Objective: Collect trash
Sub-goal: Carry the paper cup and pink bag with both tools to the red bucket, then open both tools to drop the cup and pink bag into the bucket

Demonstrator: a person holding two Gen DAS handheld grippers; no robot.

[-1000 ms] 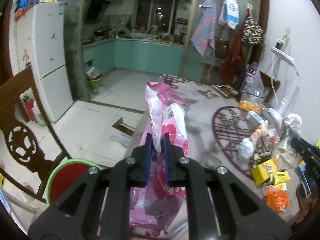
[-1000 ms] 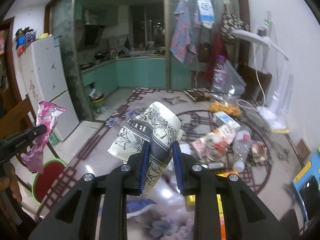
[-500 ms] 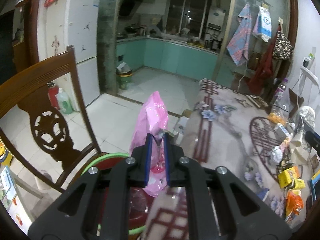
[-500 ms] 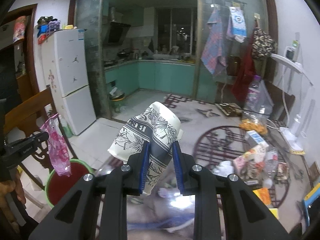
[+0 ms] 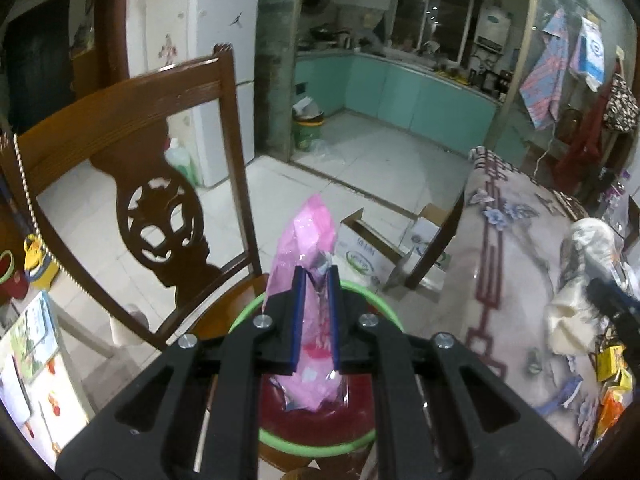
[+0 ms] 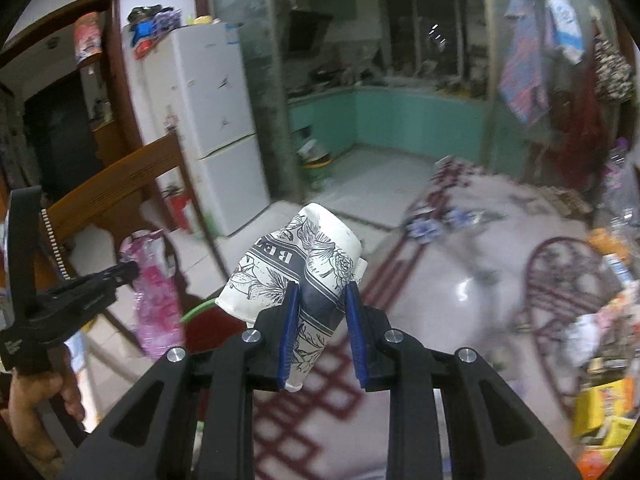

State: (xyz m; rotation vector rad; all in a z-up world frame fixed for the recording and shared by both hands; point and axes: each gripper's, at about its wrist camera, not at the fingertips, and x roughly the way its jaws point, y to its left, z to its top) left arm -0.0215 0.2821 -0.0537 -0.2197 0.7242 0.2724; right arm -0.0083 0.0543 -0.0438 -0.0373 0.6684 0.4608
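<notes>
My left gripper (image 5: 315, 320) is shut on a pink foil snack bag (image 5: 310, 240) and holds it right above a red bin with a green rim (image 5: 384, 308) on the chair seat. The bag's lower end hangs inside the bin's mouth. My right gripper (image 6: 320, 332) is shut on a crushed white paper cup with black flower print (image 6: 296, 264), held above the table's left edge. In the right wrist view the left gripper (image 6: 128, 270) and the pink bag (image 6: 154, 300) show at the left, with a bit of green rim (image 6: 196, 310).
A carved wooden chair (image 5: 132, 184) stands left of the bin. A cardboard box (image 5: 372, 248) lies on the floor beyond it. The patterned table (image 5: 512, 280) is to the right, with more wrappers and boxes (image 6: 600, 400) at its far right side.
Both grippers have swung left, away from the table. My left gripper has brought the pink bag from above the table down over the red bin. The cup has followed toward the table's left edge.
</notes>
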